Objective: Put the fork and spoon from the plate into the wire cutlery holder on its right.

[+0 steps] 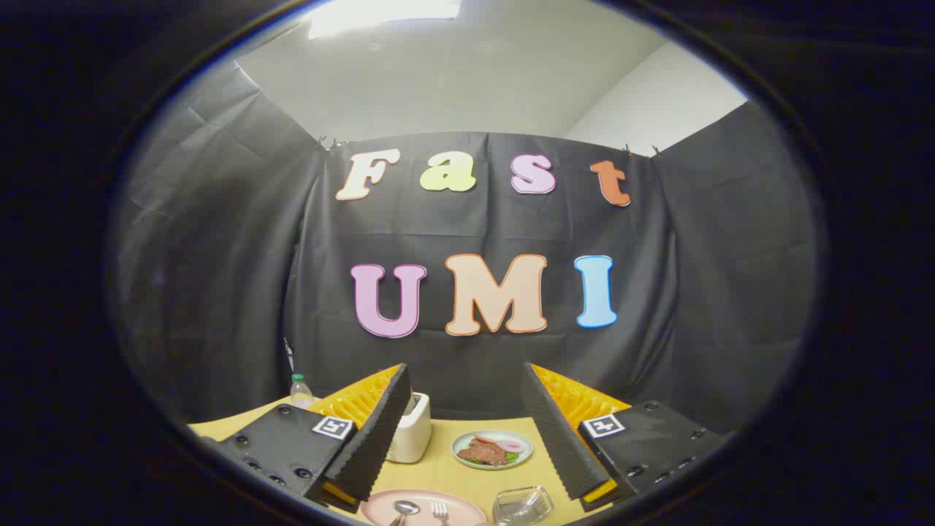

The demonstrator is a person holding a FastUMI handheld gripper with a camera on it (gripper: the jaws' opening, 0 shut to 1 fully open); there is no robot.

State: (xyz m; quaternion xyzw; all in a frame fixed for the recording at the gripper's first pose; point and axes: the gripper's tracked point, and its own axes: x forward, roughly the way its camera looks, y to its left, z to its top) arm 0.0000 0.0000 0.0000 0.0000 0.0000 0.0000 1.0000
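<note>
Gripper view: gripper [467, 438] spread wide above pink plate [380, 509]; I'd lower squarely over the spoon [404, 509], beside the fork [440, 511].

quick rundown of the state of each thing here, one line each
gripper: fingers open wide, holding nothing
pink plate: flat on the table between the fingers
spoon: lying on the pink plate, bowl up
fork: lying on the pink plate beside the spoon
clear container: on the table, right of the plate
food plate: beyond, holding food
toaster: upright, partly hidden by a finger
bottle: upright, capped
</note>
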